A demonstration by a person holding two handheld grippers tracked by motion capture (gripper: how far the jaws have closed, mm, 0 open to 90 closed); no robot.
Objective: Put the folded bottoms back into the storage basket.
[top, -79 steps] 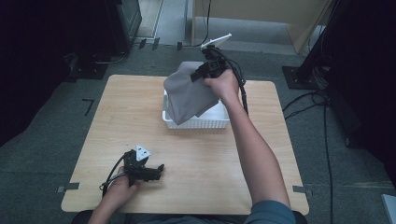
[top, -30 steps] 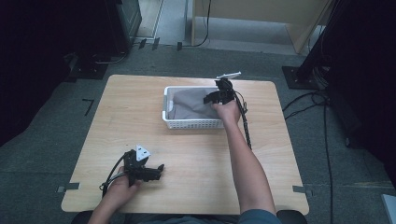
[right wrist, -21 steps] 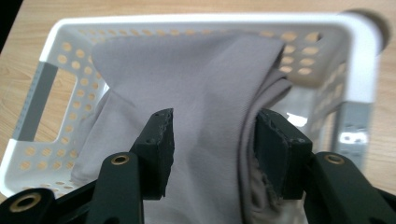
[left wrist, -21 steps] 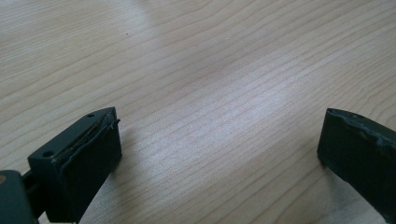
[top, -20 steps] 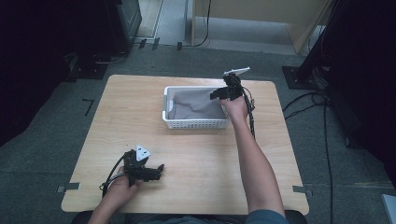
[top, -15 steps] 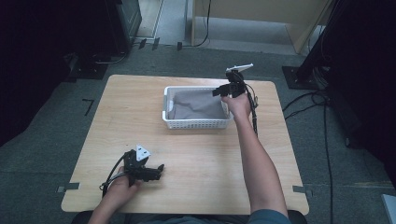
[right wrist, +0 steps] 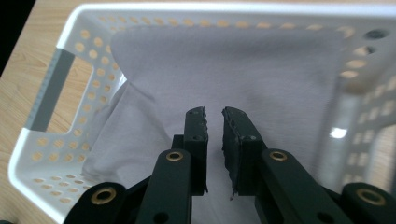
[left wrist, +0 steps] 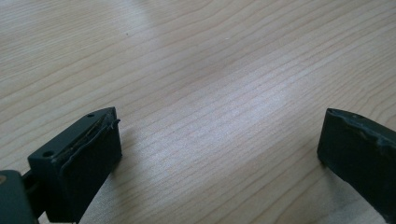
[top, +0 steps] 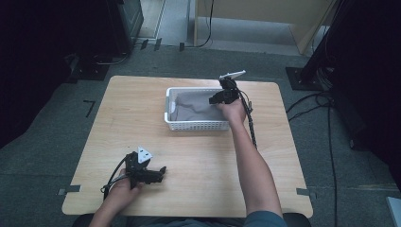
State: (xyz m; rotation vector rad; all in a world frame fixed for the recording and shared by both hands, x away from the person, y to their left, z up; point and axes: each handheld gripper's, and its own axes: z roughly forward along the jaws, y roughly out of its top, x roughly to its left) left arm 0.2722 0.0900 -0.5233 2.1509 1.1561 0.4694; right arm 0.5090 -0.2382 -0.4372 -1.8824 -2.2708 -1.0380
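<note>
Wooden table point(top: 203, 161) on grey floor, left gripper point(top: 158, 173) resting near-left with jaws wide apart and empty, grey cloth point(top: 196, 106) lying inside white basket point(top: 189, 126) at far centre, right gripper point(top: 218, 98) above basket's right end, jaws just closing to a narrow gap, nothing between them.

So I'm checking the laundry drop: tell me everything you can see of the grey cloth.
The grey cloth is plain, soft-looking fabric, lying loosely spread inside the white perforated basket, covering its floor and creasing up against the handle-side wall. The right gripper hovers above it with nothing between its fingers.
</note>
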